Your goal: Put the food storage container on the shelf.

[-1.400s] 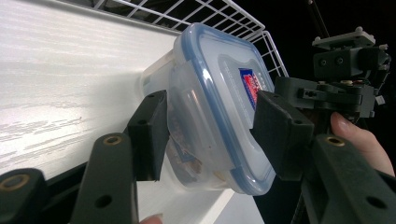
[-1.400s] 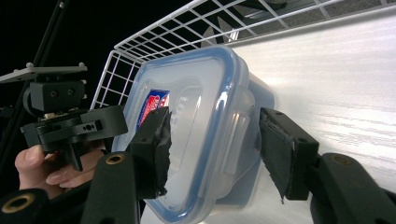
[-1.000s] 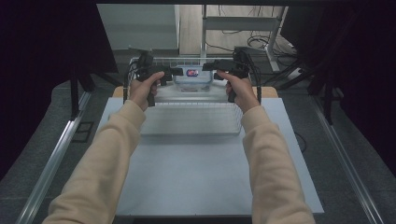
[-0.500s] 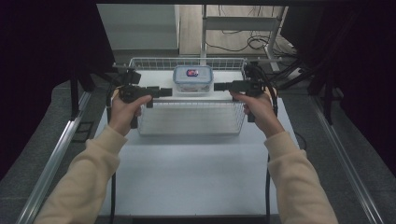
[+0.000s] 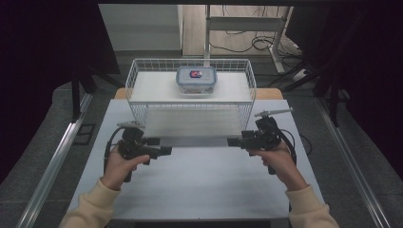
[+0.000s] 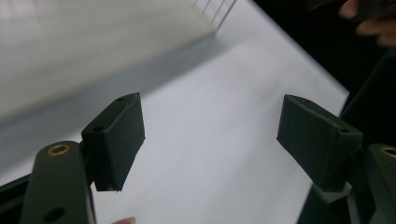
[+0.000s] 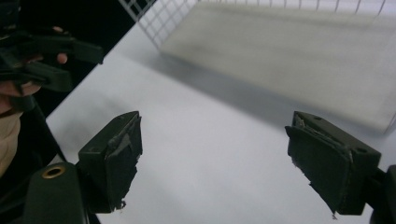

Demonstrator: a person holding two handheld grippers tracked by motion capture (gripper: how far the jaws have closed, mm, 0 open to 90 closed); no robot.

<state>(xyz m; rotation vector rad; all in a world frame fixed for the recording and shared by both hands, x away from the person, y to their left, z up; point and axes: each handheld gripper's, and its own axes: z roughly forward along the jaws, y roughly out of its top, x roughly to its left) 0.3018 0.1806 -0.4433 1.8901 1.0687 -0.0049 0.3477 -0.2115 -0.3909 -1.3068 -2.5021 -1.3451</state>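
A white wire basket (image 5: 142, 76) stands at the back of the white table (image 5: 199, 190). Inside it sits a clear lidded food container (image 5: 196, 79). My left gripper (image 5: 164, 151) is held low over the table in front of the basket's left corner and points right. Its jaws are open with only bare table between them (image 6: 210, 130). My right gripper (image 5: 232, 141) is in front of the basket's right corner and points left, toward the other gripper. It is open too, with nothing in it (image 7: 215, 144). The left hand with its gripper (image 7: 46, 51) shows in the right gripper view.
The basket's front wall (image 7: 280, 46) is close behind both grippers. Dark floor and metal rails (image 5: 52, 161) flank the table. Cables (image 5: 256, 42) and a desk frame lie beyond the basket. Bare table lies between the two hands and toward the person.
Both hands have drawn back from the basket's far rim, past its sides, and down to the table in front of it. The basket and container stay put.
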